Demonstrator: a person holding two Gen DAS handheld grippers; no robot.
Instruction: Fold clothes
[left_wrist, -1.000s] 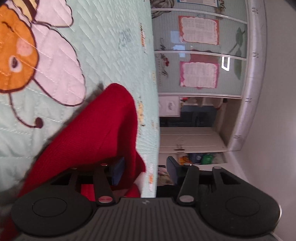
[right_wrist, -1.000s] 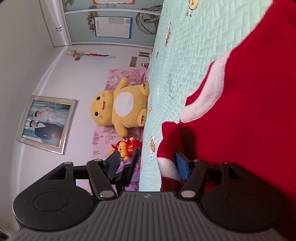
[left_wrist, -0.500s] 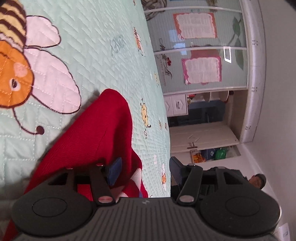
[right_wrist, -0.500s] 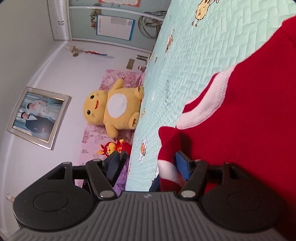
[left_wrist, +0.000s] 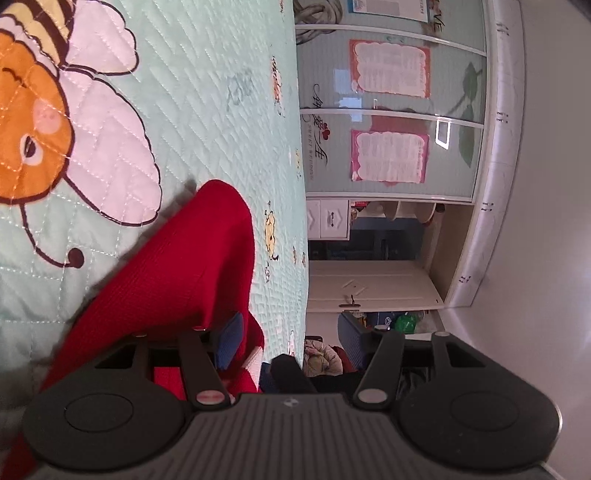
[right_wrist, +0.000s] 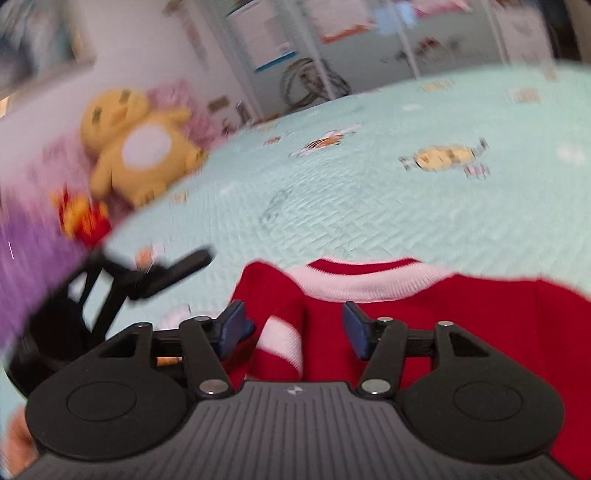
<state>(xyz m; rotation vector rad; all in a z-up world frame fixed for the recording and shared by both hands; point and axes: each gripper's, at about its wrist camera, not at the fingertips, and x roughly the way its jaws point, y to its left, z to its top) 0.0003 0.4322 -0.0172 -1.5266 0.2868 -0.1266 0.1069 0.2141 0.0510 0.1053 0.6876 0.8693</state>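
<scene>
Red sweater on the mint quilted bedspread, both grippers spread wide, neither clamped on cloth.

Left gripper (left_wrist: 290, 338): fingers well apart; the near-side blue pad (left_wrist: 229, 338) lay against a raised fold of the red sweater (left_wrist: 177, 280), the other pad hung past the edge of the bedspread (left_wrist: 207, 110). Right gripper (right_wrist: 295, 330), view blurred: fingers apart, a red-and-white striped cuff (right_wrist: 280, 343) stood between them, touching neither that I could tell. White-banded collar (right_wrist: 369, 282) just beyond the fingertips. Yellow plush toy (right_wrist: 136, 147) far off, left of the fingers.
</scene>
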